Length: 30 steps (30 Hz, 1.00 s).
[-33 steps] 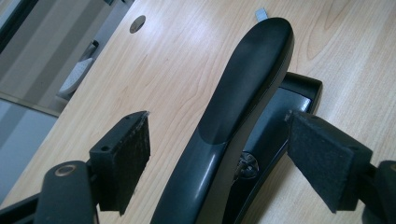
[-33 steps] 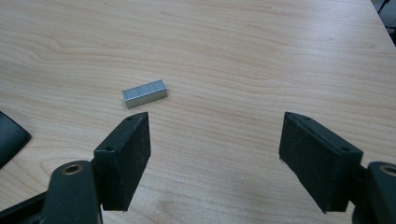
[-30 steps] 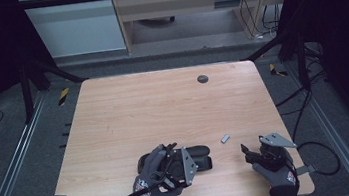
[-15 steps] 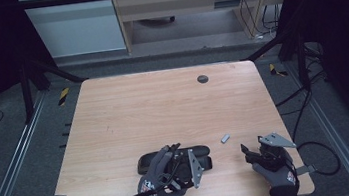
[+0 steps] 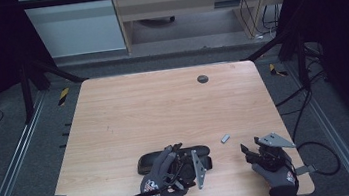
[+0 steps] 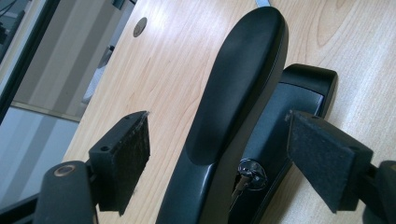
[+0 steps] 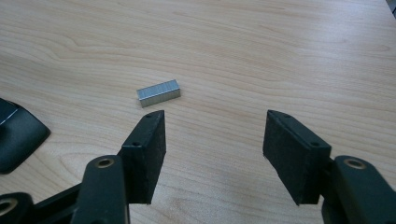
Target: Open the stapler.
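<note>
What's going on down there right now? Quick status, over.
Left gripper open, astride black stapler. Right gripper open, jaws just been closing, nothing between; staple block just ahead. Nothing in the way.

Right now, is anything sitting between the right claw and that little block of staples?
Nothing visible does. Bare table lies between the open right claw and the staple block, just ahead of its left pad; the black stapler lies off to the side.

The pale wood-grain surface (image 7: pixel 280 56) is looking smooth and matt; the small silver metal staple block (image 7: pixel 159 93) is glinting; the black stapler (image 6: pixel 233 107) is probably showing semi-matt plastic.
</note>
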Each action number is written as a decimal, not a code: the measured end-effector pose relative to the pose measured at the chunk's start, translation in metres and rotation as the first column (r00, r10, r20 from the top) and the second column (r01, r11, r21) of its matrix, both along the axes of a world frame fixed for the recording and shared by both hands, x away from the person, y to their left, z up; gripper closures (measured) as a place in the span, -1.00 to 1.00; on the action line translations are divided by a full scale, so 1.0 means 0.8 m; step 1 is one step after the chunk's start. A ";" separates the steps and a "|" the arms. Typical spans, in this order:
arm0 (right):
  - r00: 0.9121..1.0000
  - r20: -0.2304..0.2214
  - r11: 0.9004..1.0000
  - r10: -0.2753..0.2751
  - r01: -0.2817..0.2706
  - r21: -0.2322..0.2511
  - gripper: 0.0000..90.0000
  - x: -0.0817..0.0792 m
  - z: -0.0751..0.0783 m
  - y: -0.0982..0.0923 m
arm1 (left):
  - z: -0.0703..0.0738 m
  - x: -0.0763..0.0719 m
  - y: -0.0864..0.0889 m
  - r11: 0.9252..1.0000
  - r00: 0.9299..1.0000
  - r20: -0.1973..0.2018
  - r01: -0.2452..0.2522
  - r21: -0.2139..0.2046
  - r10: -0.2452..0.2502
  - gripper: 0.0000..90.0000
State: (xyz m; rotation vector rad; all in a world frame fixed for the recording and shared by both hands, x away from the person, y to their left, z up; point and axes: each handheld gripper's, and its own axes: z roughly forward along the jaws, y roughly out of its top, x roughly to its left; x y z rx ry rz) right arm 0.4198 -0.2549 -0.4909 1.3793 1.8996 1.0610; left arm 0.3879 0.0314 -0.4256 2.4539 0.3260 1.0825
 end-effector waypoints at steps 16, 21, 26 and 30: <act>0.999 -0.012 0.999 0.036 -0.036 -0.006 0.26 -0.002 0.006 0.004 | -0.010 0.004 -0.010 1.000 1.000 0.020 0.000 0.022 -0.001 -0.50; 0.998 -0.038 0.998 0.058 -0.058 -0.001 0.39 -0.003 0.009 0.009 | -0.011 0.007 -0.010 0.999 1.000 0.018 -0.004 0.033 0.004 -0.46; 0.997 -0.043 0.998 0.068 -0.068 -0.009 0.52 -0.003 0.009 0.010 | -0.014 0.008 -0.012 0.999 0.999 0.034 -0.003 0.044 0.001 -0.43; 0.995 -0.055 0.997 0.081 -0.081 0.000 0.66 -0.005 0.010 0.013 | -0.015 0.009 -0.016 0.997 0.998 0.062 -0.004 0.072 -0.001 -0.38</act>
